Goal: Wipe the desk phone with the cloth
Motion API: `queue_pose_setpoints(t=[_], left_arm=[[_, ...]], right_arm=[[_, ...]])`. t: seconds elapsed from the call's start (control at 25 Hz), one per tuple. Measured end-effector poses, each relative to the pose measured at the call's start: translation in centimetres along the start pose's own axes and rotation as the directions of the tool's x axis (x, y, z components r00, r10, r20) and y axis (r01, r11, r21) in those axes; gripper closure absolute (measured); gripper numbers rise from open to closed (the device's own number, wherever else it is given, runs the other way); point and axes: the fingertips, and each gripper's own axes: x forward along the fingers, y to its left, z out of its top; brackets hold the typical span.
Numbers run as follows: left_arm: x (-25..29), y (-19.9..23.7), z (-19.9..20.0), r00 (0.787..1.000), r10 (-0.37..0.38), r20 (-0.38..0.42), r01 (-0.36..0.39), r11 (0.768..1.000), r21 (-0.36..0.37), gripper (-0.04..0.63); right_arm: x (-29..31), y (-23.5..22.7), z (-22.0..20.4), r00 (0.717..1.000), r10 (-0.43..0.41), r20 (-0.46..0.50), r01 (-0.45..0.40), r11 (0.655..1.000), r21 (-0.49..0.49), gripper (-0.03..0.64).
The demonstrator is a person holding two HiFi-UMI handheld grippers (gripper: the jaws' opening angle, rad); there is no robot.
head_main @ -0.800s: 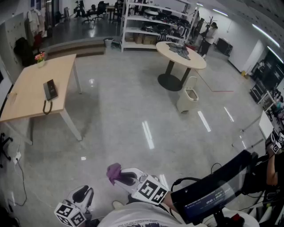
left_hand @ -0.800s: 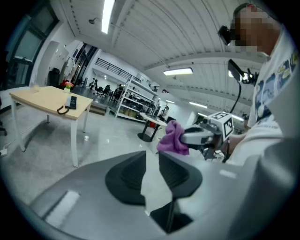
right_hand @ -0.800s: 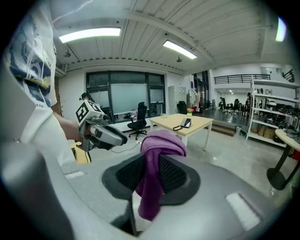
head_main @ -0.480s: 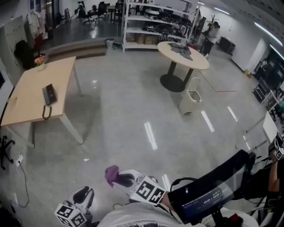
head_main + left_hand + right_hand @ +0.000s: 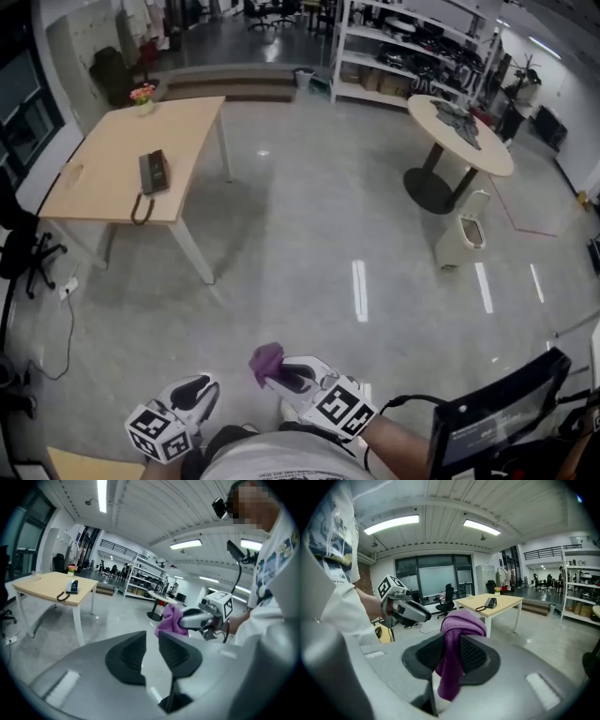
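Purple cloth is hanging pinched between right gripper fingers; left gripper fingers are sitting pressed together (nothing between); desk phone is lying on far bench.

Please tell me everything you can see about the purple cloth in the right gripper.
The purple cloth looks soft, like microfibre, plain, with no print. It is bunched and folded, pinched between the black ribbed fingers of the right gripper. One lump bulges above them, one tail hangs below. Nothing else touches it.

Bright ceiling strip lights glare off the glossy floor; fisheye edges darken and bend.
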Motion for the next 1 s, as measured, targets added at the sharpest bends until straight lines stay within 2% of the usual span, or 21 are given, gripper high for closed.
queue_pose_setpoints(t=[0.16, 0.32, 0.6, 0.88, 1.0], left_arm=[[1.3, 0.5, 0.6, 0.998, 0.067, 0.008, -0.066, 0.997, -0.034, 0.503], [1.7, 1.7, 0.6, 0.993, 0.114, 0.002, -0.114, 0.991, -0.065, 0.505], [3.8, 8.3, 3.8, 0.994, 0.102, 0.039, -0.098, 0.99, -0.097, 0.505], [4.1, 17.5, 10.1, 0.996, 0.046, 0.082, -0.043, 0.998, -0.041, 0.505], [3.5, 21.3, 11.8, 0.994, 0.032, 0.102, -0.026, 0.998, -0.062, 0.503]], right_arm=[[0.1, -2.5, -0.9, 0.999, 0.034, -0.024, -0.035, 0.999, -0.036, 0.525], [0.9, -4.6, -1.1, 0.998, 0.054, -0.037, -0.054, 0.999, -0.005, 0.525], [6.0, -9.3, 1.8, 0.997, 0.036, -0.066, -0.037, 0.999, -0.028, 0.524], [13.9, -13.1, 8.1, 0.998, -0.001, -0.065, -0.004, 0.996, -0.086, 0.523], [17.0, -14.0, 10.5, 0.999, -0.009, -0.047, 0.004, 0.995, -0.095, 0.523]])
